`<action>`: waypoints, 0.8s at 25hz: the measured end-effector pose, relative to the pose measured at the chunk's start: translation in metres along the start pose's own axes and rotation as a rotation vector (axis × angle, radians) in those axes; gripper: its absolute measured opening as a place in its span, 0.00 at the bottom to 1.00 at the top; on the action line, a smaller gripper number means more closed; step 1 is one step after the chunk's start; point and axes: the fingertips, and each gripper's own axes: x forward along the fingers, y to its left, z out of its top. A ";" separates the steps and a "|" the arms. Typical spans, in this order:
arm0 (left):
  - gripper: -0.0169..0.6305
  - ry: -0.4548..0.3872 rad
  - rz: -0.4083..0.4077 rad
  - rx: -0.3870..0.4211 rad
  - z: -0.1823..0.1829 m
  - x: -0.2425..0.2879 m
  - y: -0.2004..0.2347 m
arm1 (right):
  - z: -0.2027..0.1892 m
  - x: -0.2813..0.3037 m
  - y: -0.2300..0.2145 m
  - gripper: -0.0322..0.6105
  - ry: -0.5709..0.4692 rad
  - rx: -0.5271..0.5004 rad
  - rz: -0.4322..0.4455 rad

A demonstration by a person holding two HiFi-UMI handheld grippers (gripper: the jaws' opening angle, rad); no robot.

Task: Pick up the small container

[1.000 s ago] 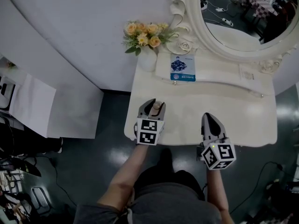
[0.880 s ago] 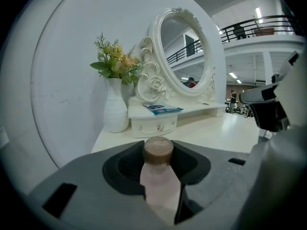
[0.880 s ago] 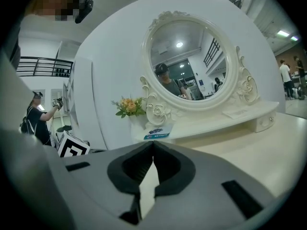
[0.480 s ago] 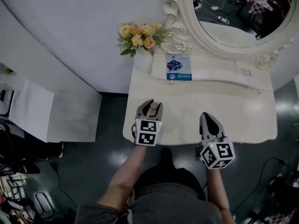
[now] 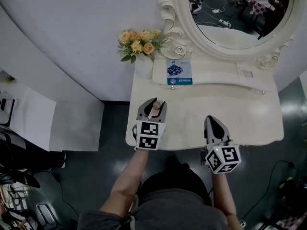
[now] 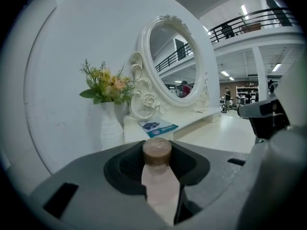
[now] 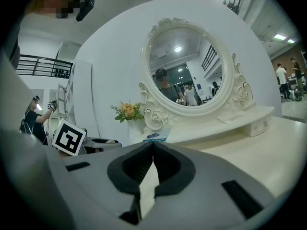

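The small container point(image 5: 156, 106), a pale bottle with a brown cap point(image 6: 157, 152), stands upright between the jaws of my left gripper point(image 5: 152, 102). Both jaws are closed against its sides, near the front left of the white dressing table point(image 5: 240, 114). In the left gripper view the bottle's body fills the gap between the jaws. My right gripper point(image 5: 212, 120) hovers at the table's front edge, to the right. Its jaw tips meet, with nothing between them point(image 7: 153, 144).
A white vase of yellow flowers point(image 5: 142, 56) stands at the back left. A blue booklet point(image 5: 179, 72) lies on the raised shelf beneath the oval mirror point(image 5: 230, 13). The dark floor lies beyond the table's left and front edges.
The head view has drifted a little, so the table sits slightly higher and further left in it. Both grippers keep nearly the same places, and the container stays between the left jaws.
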 end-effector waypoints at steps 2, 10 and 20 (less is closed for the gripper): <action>0.23 -0.018 -0.007 0.000 0.011 -0.002 -0.001 | 0.003 -0.001 -0.001 0.06 -0.008 -0.004 0.000; 0.23 -0.070 -0.029 0.031 0.044 -0.013 -0.013 | 0.012 -0.010 -0.008 0.06 -0.037 -0.019 -0.005; 0.23 -0.108 -0.053 0.053 0.073 -0.028 -0.032 | 0.023 -0.022 -0.021 0.06 -0.064 -0.039 -0.015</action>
